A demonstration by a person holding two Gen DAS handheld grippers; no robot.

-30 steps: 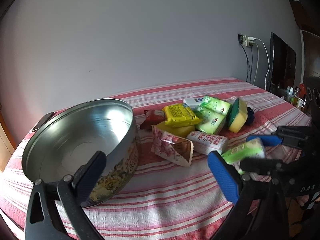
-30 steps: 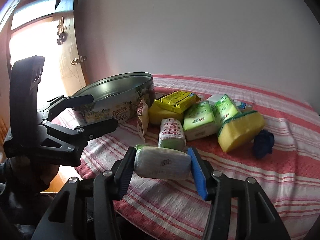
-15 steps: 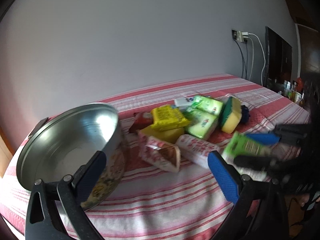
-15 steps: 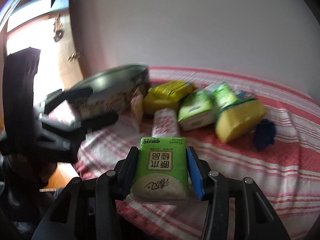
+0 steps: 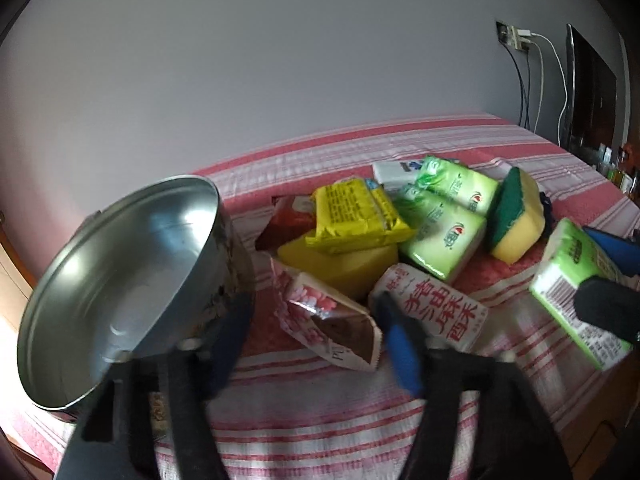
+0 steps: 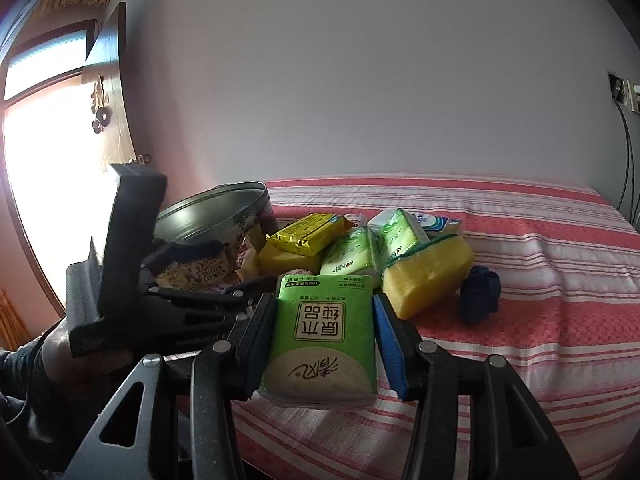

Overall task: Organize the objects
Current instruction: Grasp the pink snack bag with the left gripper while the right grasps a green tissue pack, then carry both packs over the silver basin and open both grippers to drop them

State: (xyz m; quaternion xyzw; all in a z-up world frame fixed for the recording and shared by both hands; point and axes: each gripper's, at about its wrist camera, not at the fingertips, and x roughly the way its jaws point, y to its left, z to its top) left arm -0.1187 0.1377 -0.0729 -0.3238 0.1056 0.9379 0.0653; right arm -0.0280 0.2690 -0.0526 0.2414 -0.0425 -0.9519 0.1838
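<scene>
My right gripper (image 6: 324, 336) is shut on a green tissue pack (image 6: 320, 340), held above the near edge of the striped table; the pack also shows in the left wrist view (image 5: 576, 296). My left gripper (image 5: 316, 332) is open and empty, blurred, beside the open round metal cookie tin (image 5: 120, 280), which also shows in the right wrist view (image 6: 212, 220). A pile lies mid-table: yellow packet (image 5: 352, 216), two green tissue packs (image 5: 440, 236), yellow-green sponge (image 5: 516, 216), white-red packet (image 5: 436, 312), pink torn bag (image 5: 324, 316).
A dark blue object (image 6: 480, 292) lies right of the sponge. The red-striped tablecloth (image 6: 540, 248) covers the table against a grey wall. A wall socket with cables (image 5: 520, 40) and a dark screen (image 5: 592, 92) stand at the far right. A window (image 6: 40, 180) is left.
My right gripper has turned the green tissue pack from sideways to face up and moved it toward the pile. My left gripper has moved forward and narrowed, closer to the tin and the pink bag.
</scene>
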